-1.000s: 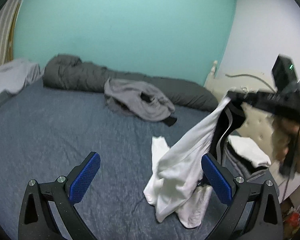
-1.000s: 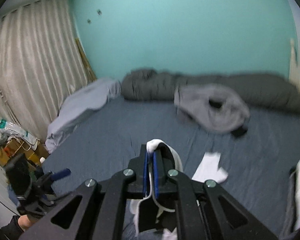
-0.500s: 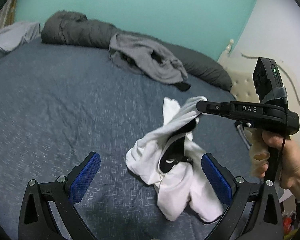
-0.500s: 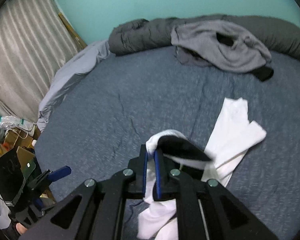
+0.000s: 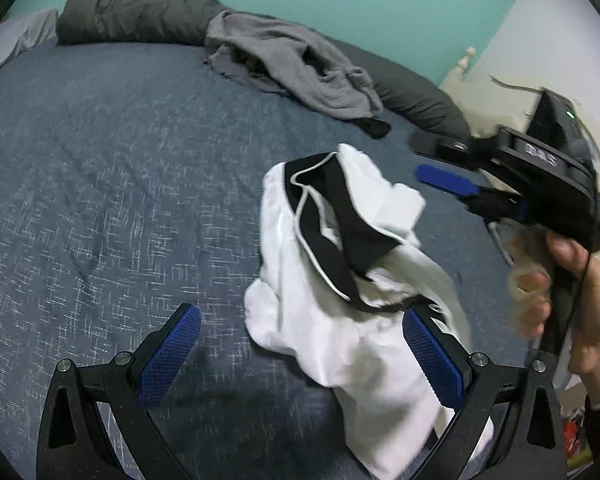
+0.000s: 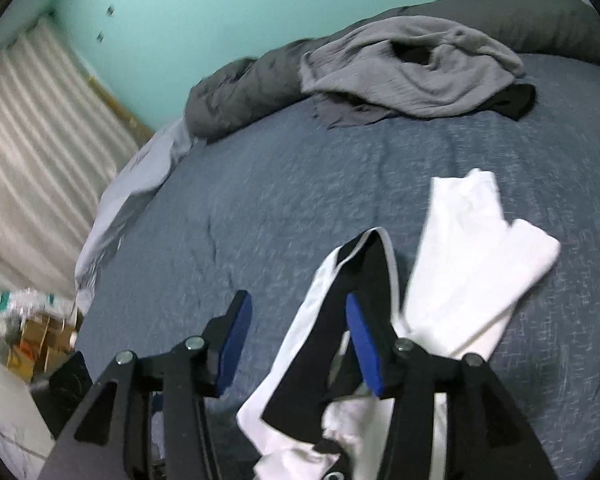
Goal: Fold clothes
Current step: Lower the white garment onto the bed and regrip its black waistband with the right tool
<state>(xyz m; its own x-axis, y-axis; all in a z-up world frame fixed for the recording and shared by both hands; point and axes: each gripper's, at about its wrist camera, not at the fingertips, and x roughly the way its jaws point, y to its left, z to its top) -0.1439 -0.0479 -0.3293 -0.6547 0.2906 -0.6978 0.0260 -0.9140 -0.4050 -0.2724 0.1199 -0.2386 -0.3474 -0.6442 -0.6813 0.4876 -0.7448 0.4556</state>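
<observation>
A white garment with black trim lies crumpled on the blue bedspread. My left gripper hovers open just above its near edge, and the right pad sits against the cloth. Beyond the heap, a hand holds my right gripper with its jaws apart and nothing in them. In the right wrist view the right gripper is open over the white garment. A black strip of it runs up beside the right finger.
A crumpled grey garment lies at the far side of the bed, against a rolled dark grey duvet. A pale sheet hangs off the left edge by the curtain. Clutter sits on the floor.
My right gripper has opened and let go of the white garment, which has dropped from hanging into a heap on the bed. Both grippers have tilted down toward it.
</observation>
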